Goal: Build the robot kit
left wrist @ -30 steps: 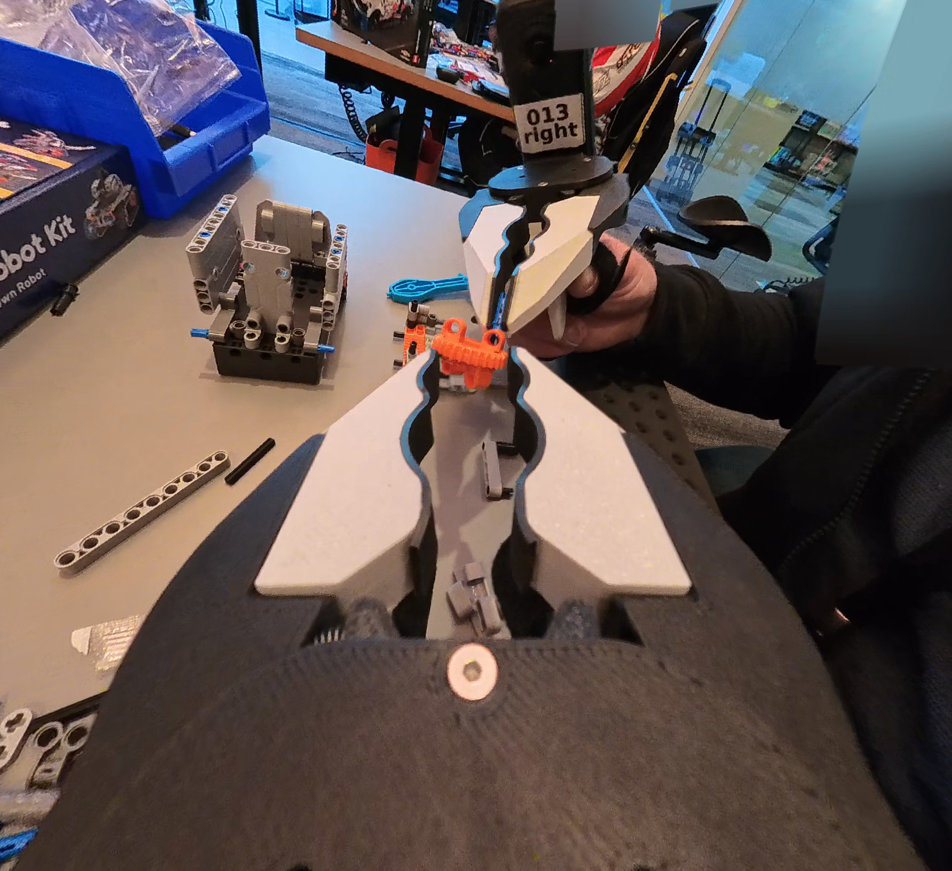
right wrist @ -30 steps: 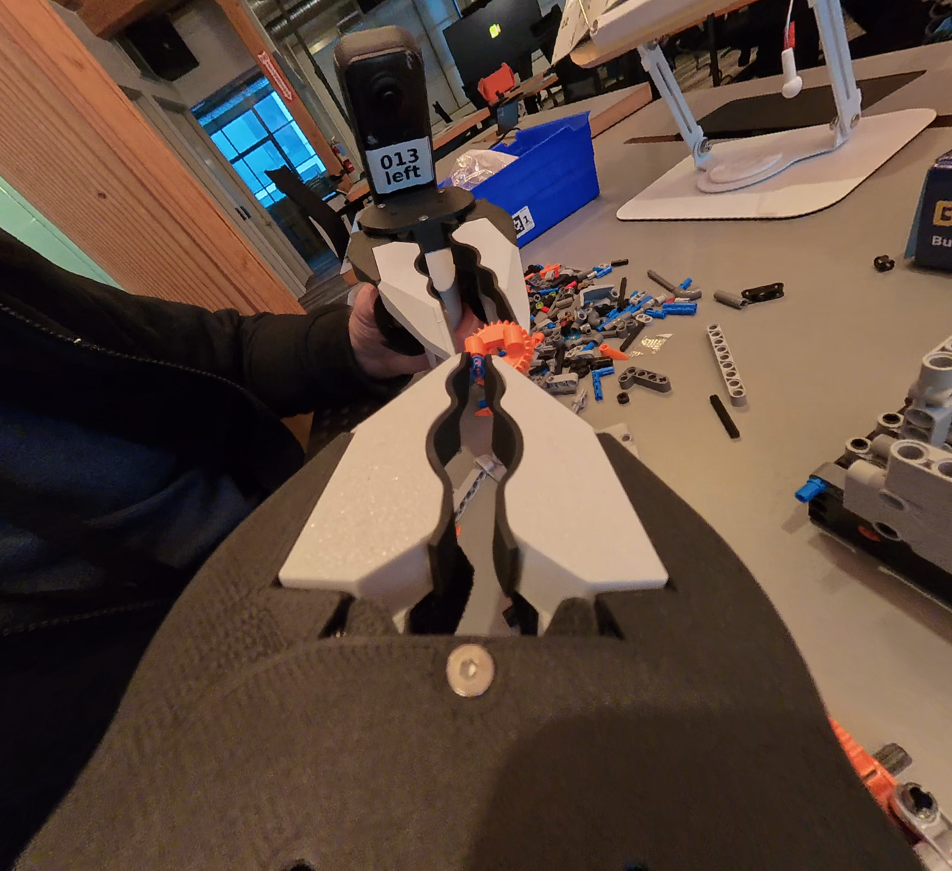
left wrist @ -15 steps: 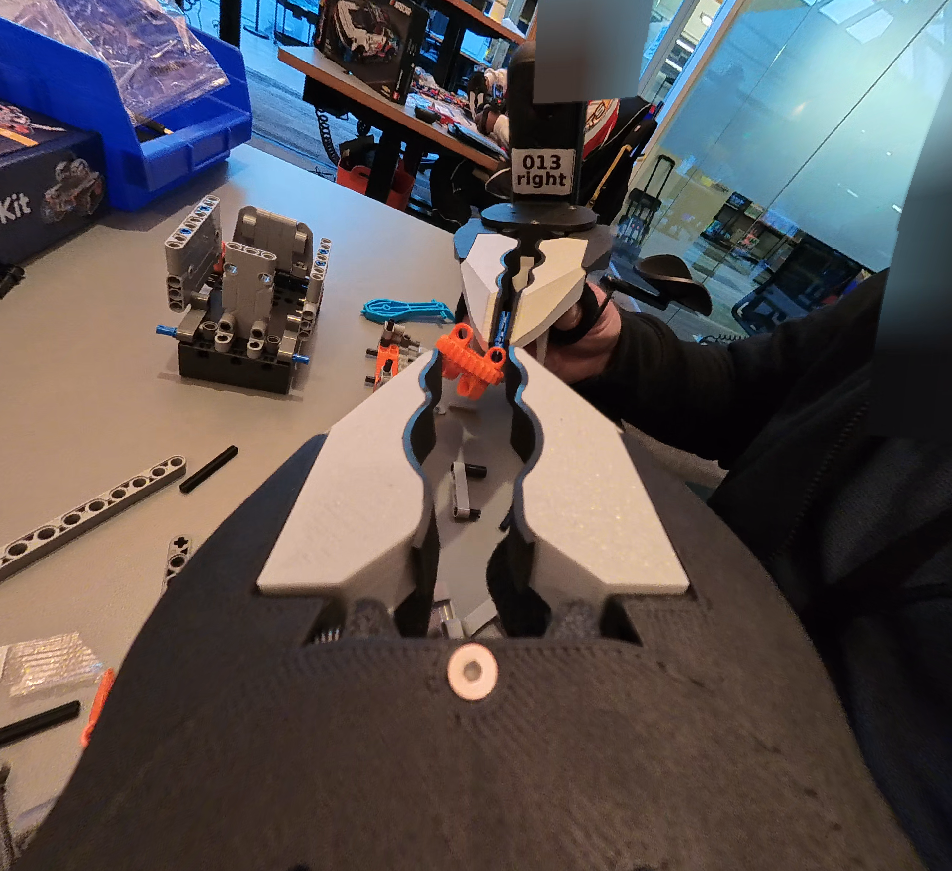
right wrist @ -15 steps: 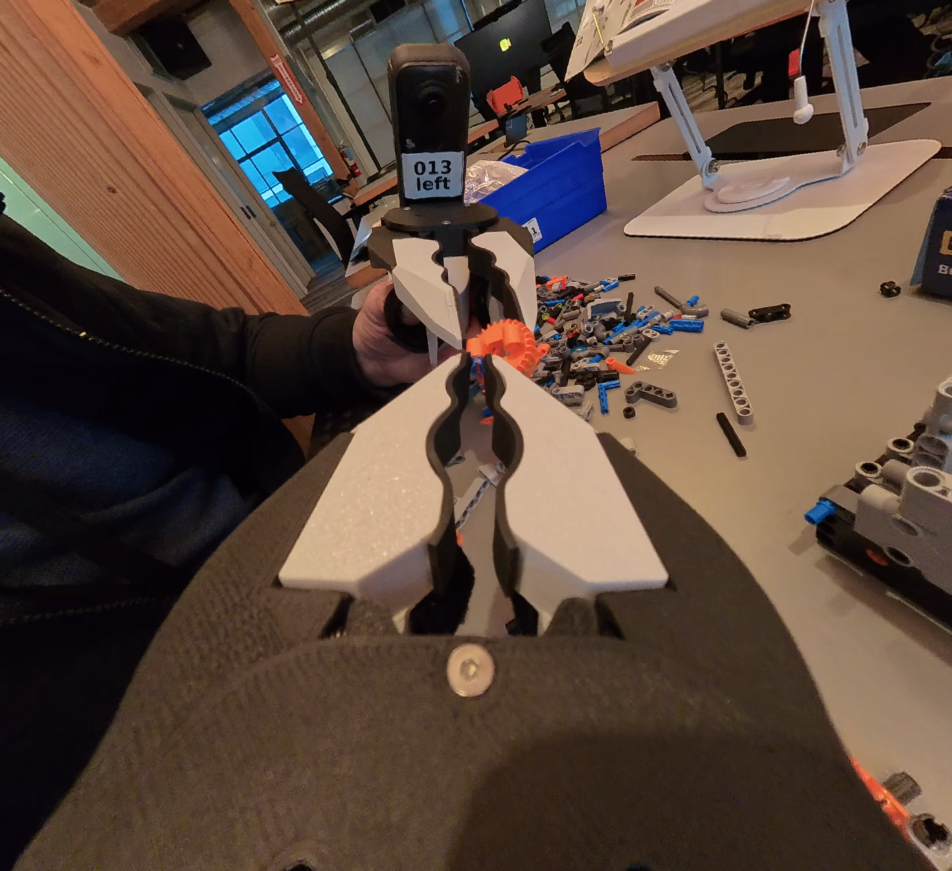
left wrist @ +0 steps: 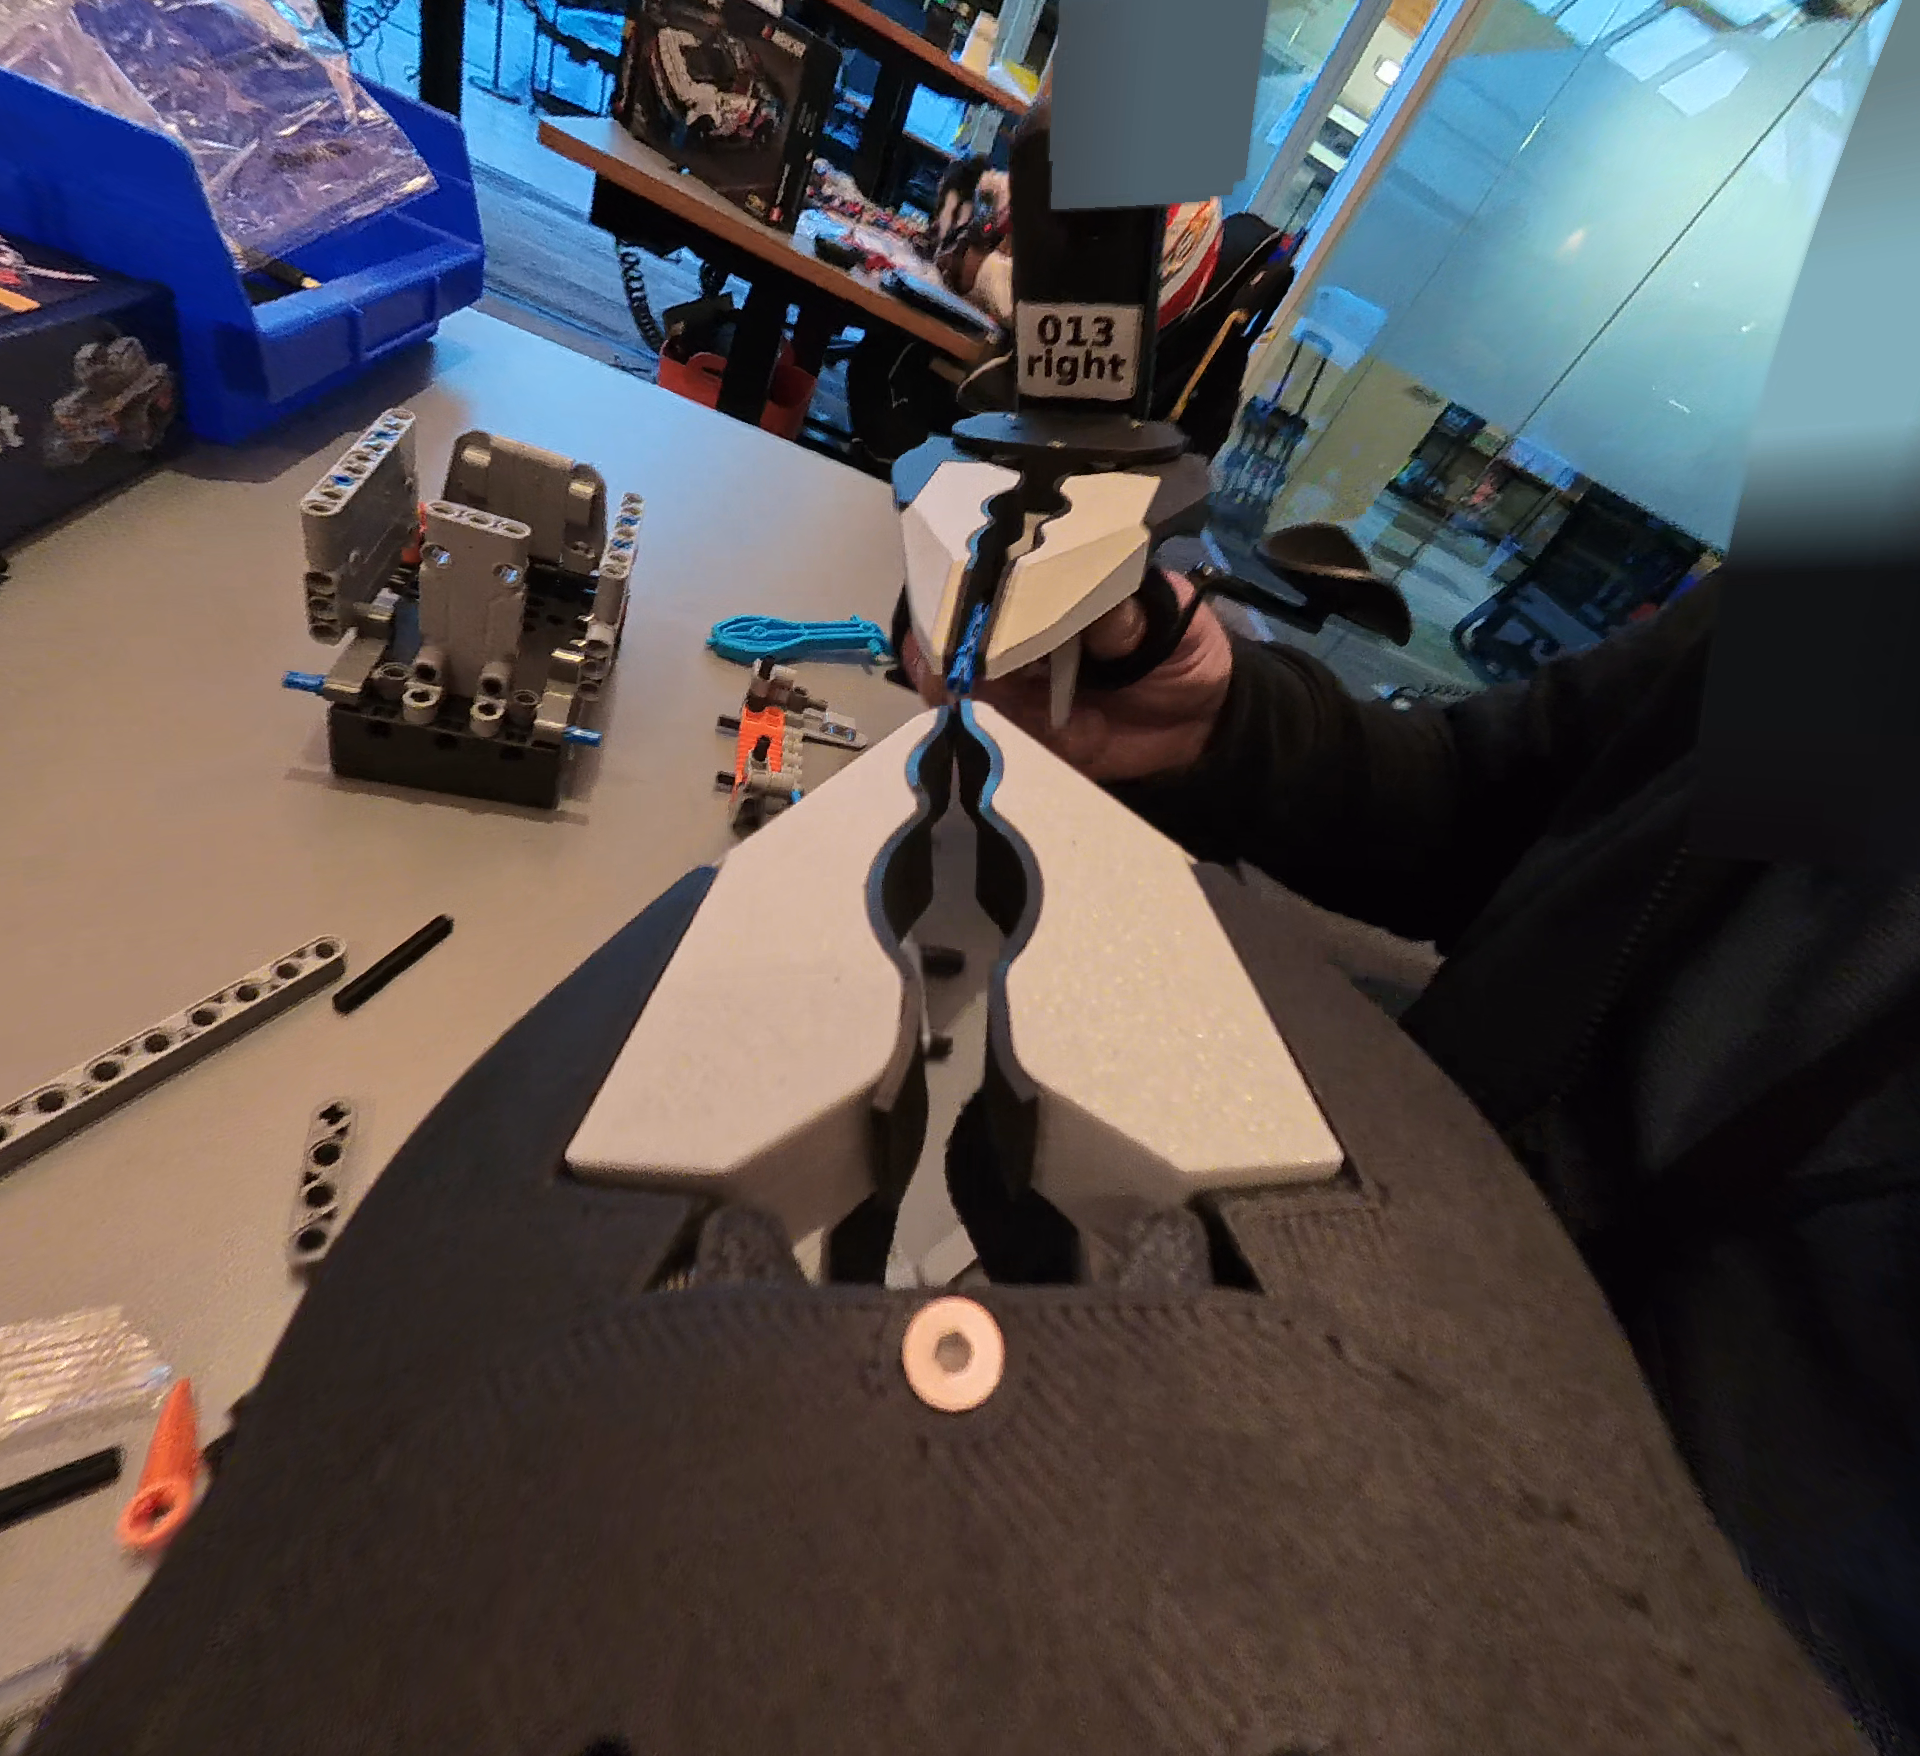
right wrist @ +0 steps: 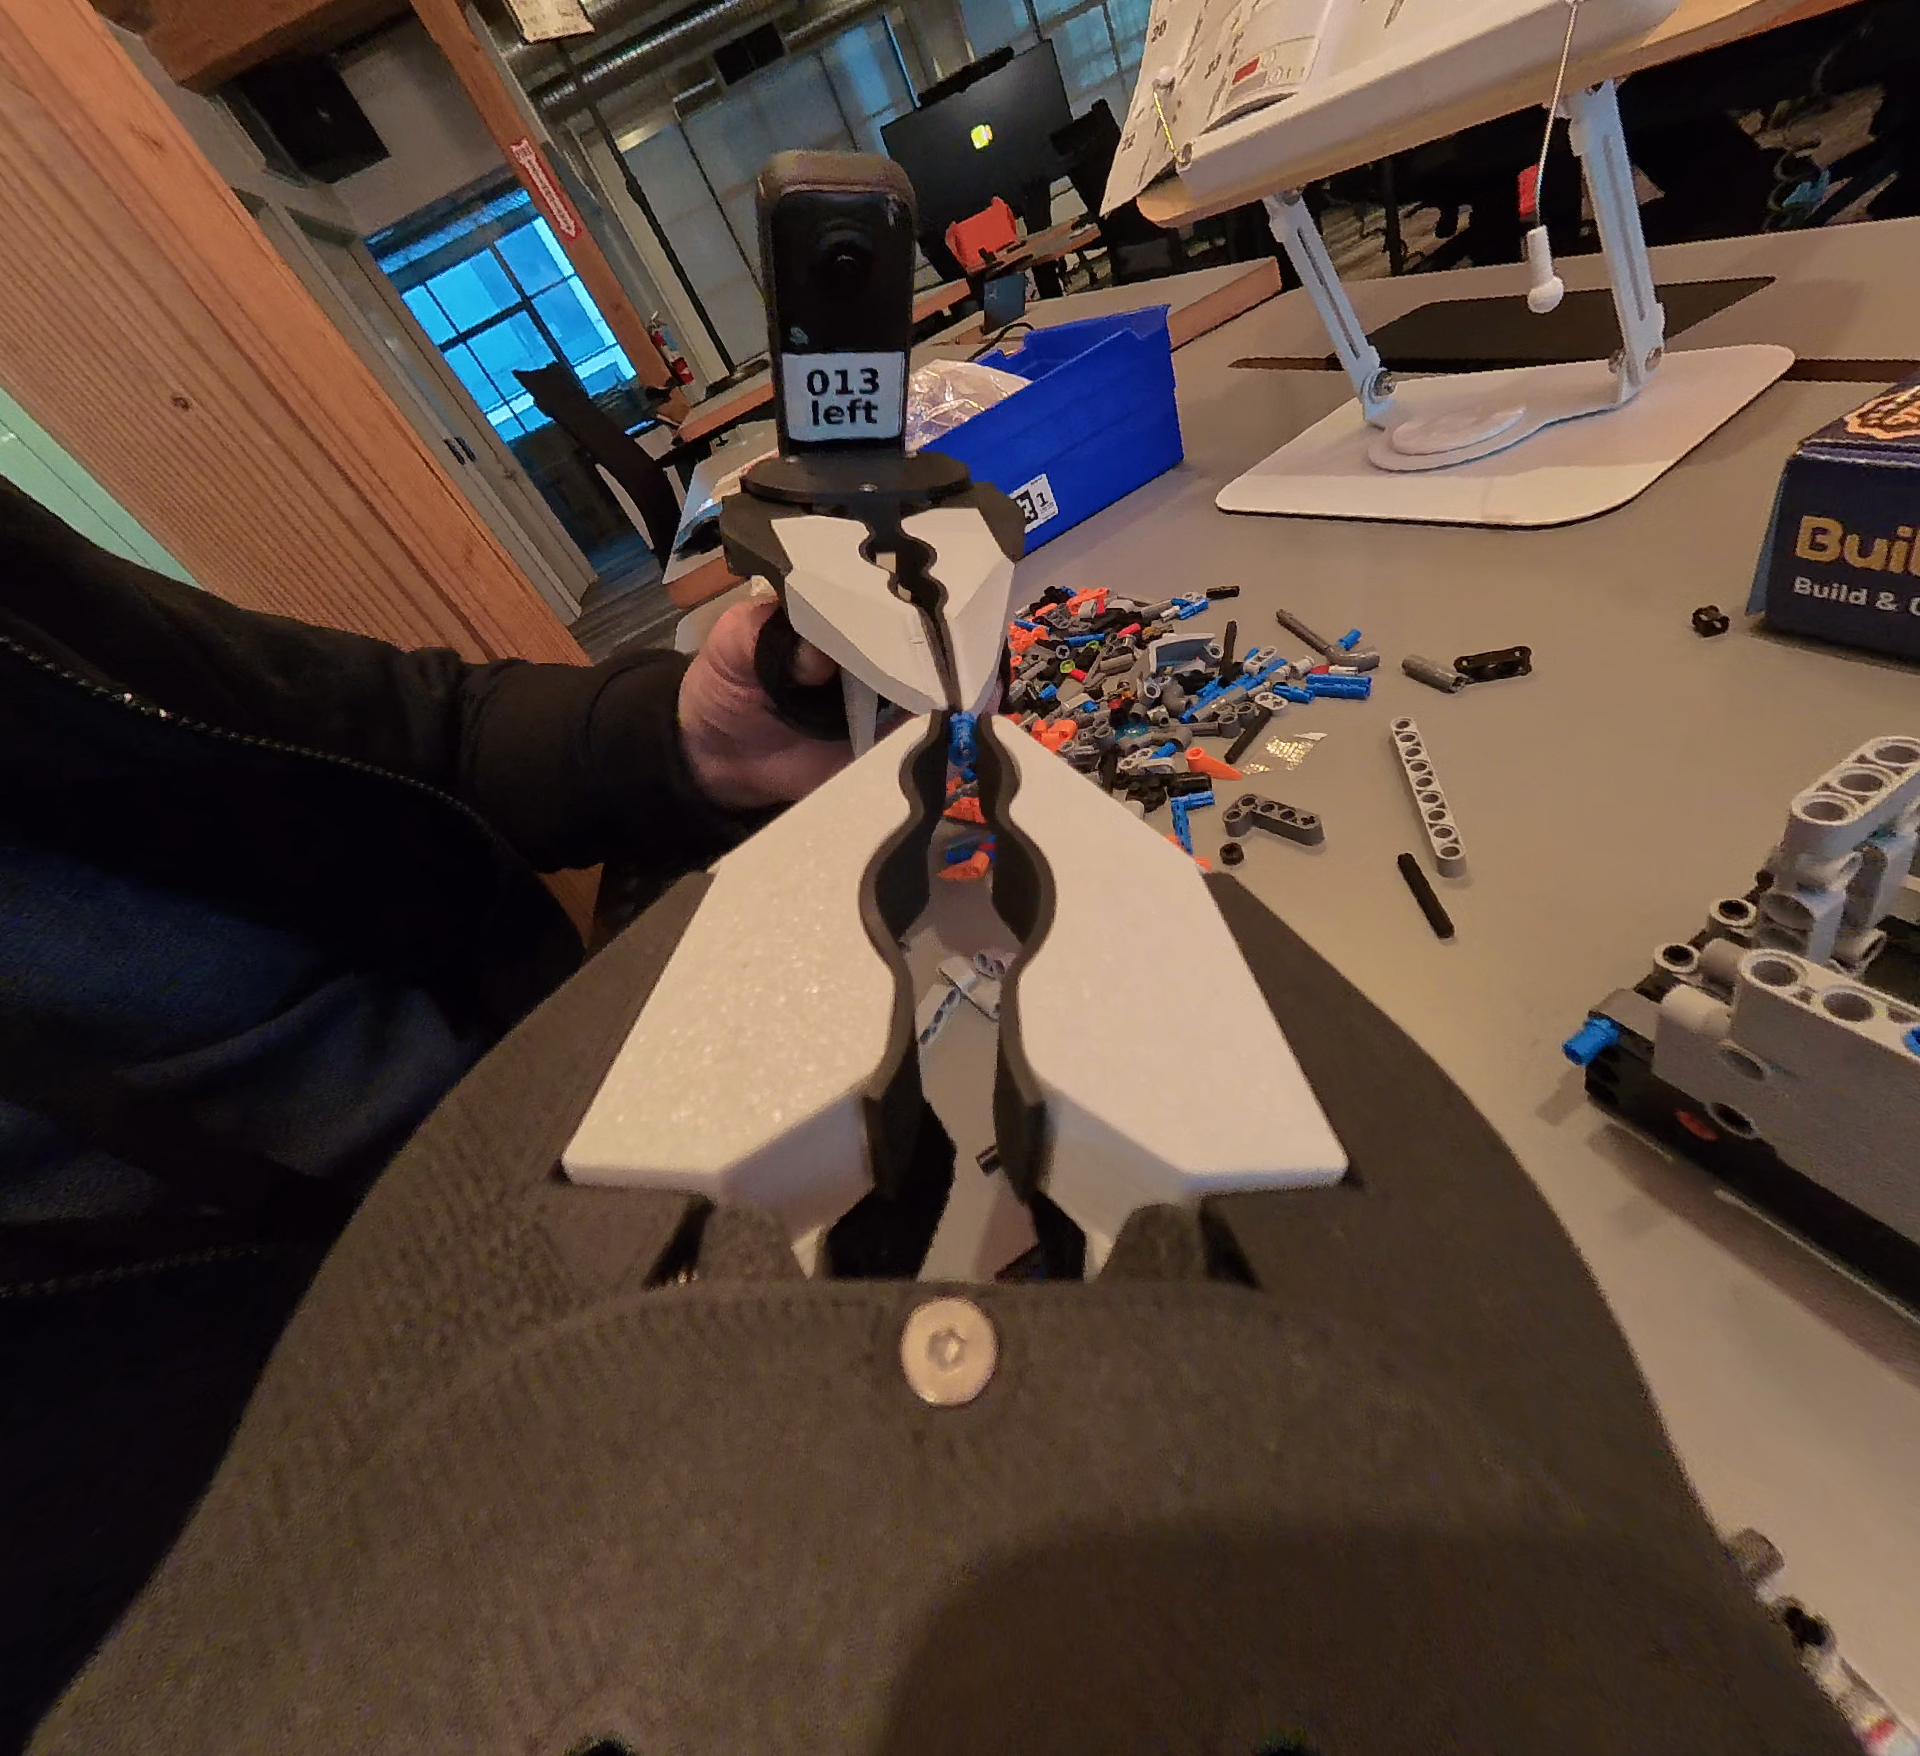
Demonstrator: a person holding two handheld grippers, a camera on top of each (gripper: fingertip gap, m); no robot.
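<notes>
My left gripper is shut, with its jaws closed tip to tip and nothing showing between them. It is held above the grey table, nose to nose with my right gripper. In the right wrist view my right gripper is shut on a small blue pin. The left gripper faces it, its tips at the pin's far end. The pin also shows in the left wrist view between the right gripper's fingers. A hand in a dark sleeve holds each gripper.
A grey and black brick model stands on the table; it also shows in the right wrist view. A pile of loose parts, a blue bin, a booklet stand, a long grey beam and a small orange-grey assembly lie around. The grippers are tip to tip, or close to it. The long grey beam sits 15 centimetres or so from the ends of my left fingers. Seen from the right wrist view as well.
The orange toothed piece that sat between my left gripper's tips is out of sight. My left jaws have closed together. Both grippers stay tip to tip, and the blue pin stays in the right one.
</notes>
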